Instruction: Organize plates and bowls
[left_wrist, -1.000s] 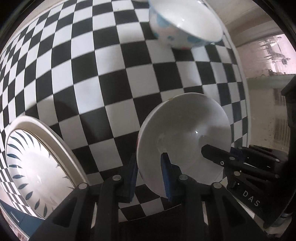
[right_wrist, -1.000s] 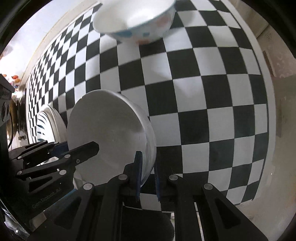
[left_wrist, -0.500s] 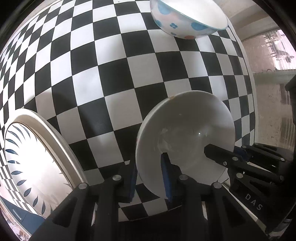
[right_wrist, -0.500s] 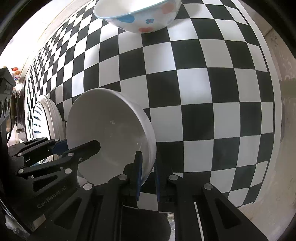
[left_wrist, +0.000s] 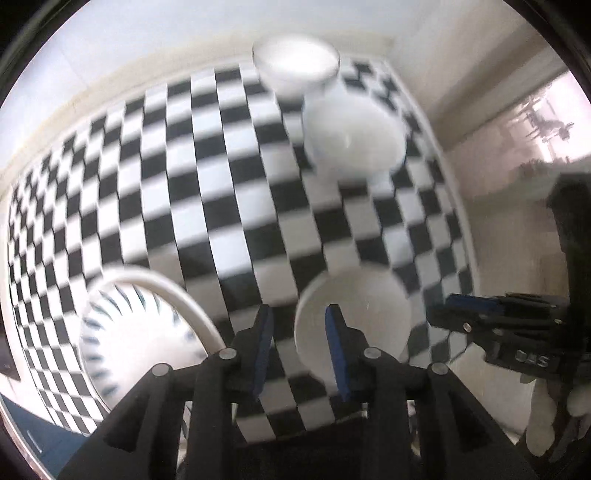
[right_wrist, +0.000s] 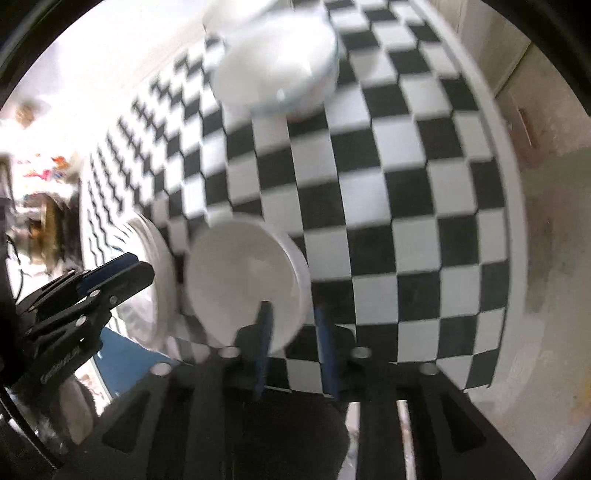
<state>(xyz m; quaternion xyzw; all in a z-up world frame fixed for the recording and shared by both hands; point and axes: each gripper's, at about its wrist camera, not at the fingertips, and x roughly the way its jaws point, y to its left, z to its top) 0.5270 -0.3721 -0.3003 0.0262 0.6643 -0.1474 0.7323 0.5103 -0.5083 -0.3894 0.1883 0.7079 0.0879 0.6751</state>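
A plain white bowl (left_wrist: 356, 317) sits on the checkered tablecloth (left_wrist: 229, 206) just ahead of both grippers; it also shows in the right wrist view (right_wrist: 243, 280). My left gripper (left_wrist: 297, 350) is open, its fingers astride the bowl's near left rim without touching. My right gripper (right_wrist: 293, 347) is open, its fingers astride the bowl's near right rim. A white plate with blue leaf marks (left_wrist: 140, 332) lies left of the bowl (right_wrist: 151, 280). A spotted bowl (left_wrist: 354, 140) stands farther back (right_wrist: 277, 62), with another white bowl (left_wrist: 295, 70) behind it.
The table's right edge (right_wrist: 513, 206) runs close to the bowls, with floor beyond. A wall (left_wrist: 110, 48) borders the far side. The picture is motion-blurred.
Both grippers have opened and let go of the white bowl, which now rests flat on the cloth. Both have pulled back and up, so more of the table shows.
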